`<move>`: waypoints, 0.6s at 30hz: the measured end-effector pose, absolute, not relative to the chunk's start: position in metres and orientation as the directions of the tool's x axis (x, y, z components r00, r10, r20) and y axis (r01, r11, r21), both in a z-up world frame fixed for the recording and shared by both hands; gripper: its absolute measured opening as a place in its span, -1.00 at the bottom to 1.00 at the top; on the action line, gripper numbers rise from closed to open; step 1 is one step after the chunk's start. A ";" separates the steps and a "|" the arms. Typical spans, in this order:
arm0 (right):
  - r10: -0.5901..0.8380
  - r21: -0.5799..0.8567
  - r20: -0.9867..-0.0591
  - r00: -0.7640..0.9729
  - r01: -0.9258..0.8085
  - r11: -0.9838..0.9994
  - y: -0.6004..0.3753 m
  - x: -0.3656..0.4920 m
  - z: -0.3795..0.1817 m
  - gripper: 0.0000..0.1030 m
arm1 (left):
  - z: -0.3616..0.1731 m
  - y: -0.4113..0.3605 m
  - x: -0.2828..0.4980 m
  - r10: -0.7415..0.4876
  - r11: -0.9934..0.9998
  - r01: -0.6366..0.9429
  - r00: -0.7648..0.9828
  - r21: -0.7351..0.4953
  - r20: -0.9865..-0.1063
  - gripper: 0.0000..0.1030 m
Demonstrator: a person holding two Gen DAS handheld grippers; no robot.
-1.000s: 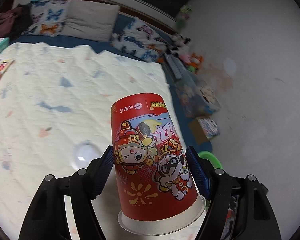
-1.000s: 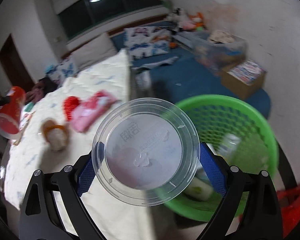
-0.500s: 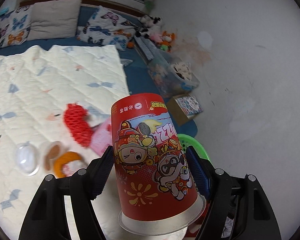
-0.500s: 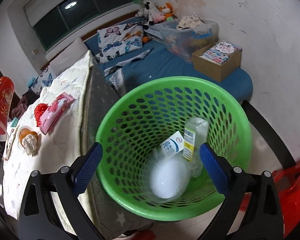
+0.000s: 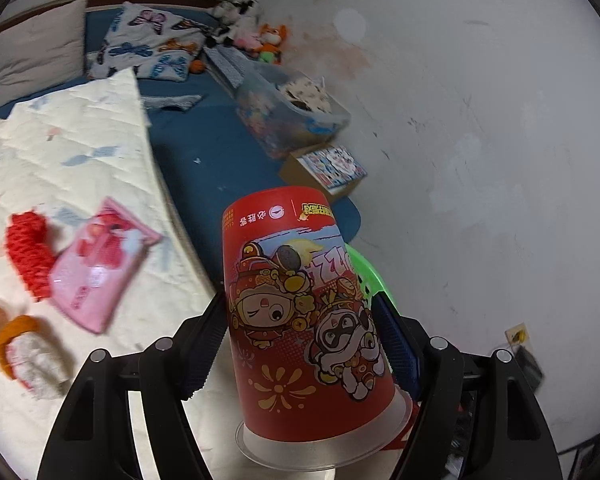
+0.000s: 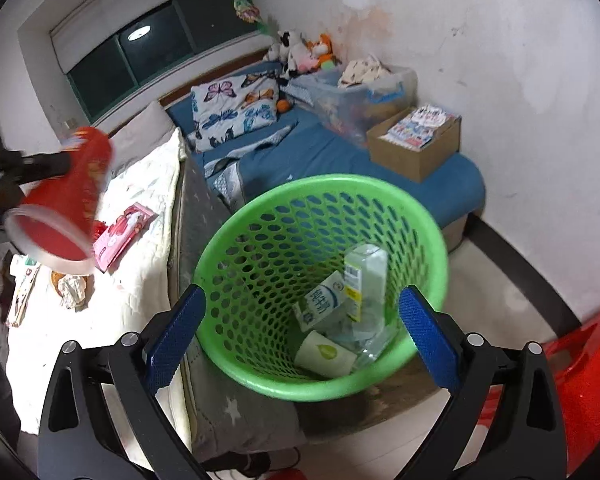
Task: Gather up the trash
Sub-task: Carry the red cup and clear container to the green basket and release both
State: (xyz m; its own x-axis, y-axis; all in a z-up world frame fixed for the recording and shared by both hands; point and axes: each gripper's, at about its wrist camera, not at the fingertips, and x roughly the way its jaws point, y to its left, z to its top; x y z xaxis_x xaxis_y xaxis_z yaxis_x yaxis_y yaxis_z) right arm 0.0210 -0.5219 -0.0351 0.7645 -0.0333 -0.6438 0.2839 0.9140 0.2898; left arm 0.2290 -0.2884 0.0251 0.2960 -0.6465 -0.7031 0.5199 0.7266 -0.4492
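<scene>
My left gripper (image 5: 302, 340) is shut on a red paper cup (image 5: 300, 320) with cartoon figures, held rim toward the camera above the bed's edge. The cup also shows in the right wrist view (image 6: 64, 200) at the left. My right gripper (image 6: 300, 328) is open and empty, right above a green mesh basket (image 6: 260, 232) that holds a bottle (image 6: 364, 276), cartons and a clear lid. Only a sliver of the basket (image 5: 368, 268) shows behind the cup in the left wrist view. On the quilt lie a pink packet (image 5: 96, 264), a red net (image 5: 28, 248) and an orange-and-white scrap (image 5: 24, 348).
The quilted bed (image 5: 68, 152) fills the left; its grey edge (image 6: 200, 216) touches the basket. A blue mat (image 6: 340, 152) with pillows, a clear storage box (image 6: 360, 92) and a cardboard box (image 6: 416, 140) lies behind. A white wall is on the right. A red stool (image 6: 580, 380) is at the lower right.
My right gripper has opened and the clear lid it held has dropped into the basket. My left gripper has carried the cup to the right, toward the basket.
</scene>
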 end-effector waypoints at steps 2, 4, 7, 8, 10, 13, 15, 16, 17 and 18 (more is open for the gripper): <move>-0.029 0.312 -0.632 0.775 0.288 0.905 -0.524 0.010 -0.034 0.87 | 0.017 -0.303 0.228 -0.644 0.722 0.531 0.279 -0.444 -0.713 0.36; -0.027 0.323 -0.627 0.779 0.291 0.901 -0.525 0.003 -0.034 0.87 | 0.008 -0.315 0.229 -0.646 0.712 0.542 0.256 -0.446 -0.719 0.36; -0.031 0.323 -0.625 0.780 0.295 0.899 -0.525 -0.004 -0.035 0.87 | -0.007 -0.339 0.228 -0.635 0.702 0.568 0.228 -0.429 -0.738 0.36; -0.035 0.325 -0.621 0.783 0.298 0.897 -0.526 -0.007 -0.035 0.87 | -0.009 -0.342 0.226 -0.635 0.700 0.574 0.229 -0.424 -0.738 0.36; -0.032 0.334 -0.623 0.782 0.303 0.893 -0.527 -0.009 -0.037 0.87 | -0.013 -0.352 0.223 -0.629 0.699 0.584 0.227 -0.413 -0.744 0.37; -0.026 0.347 -0.621 0.783 0.305 0.887 -0.529 -0.013 -0.037 0.87 | -0.020 -0.364 0.222 -0.625 0.694 0.593 0.214 -0.409 -0.751 0.37; -0.031 0.346 -0.618 0.786 0.307 0.887 -0.528 -0.016 -0.036 0.88 | -0.024 -0.372 0.223 -0.626 0.685 0.606 0.202 -0.406 -0.754 0.37; -0.030 0.350 -0.614 0.789 0.306 0.885 -0.529 -0.017 -0.036 0.88 | -0.026 -0.374 0.223 -0.625 0.684 0.605 0.197 -0.408 -0.756 0.37; -0.031 0.352 -0.610 0.792 0.306 0.885 -0.528 -0.018 -0.035 0.88 | -0.026 -0.375 0.224 -0.630 0.679 0.607 0.191 -0.414 -0.753 0.37; -0.029 0.354 -0.608 0.793 0.304 0.884 -0.528 -0.018 -0.035 0.88 | -0.026 -0.376 0.224 -0.638 0.668 0.613 0.182 -0.421 -0.748 0.38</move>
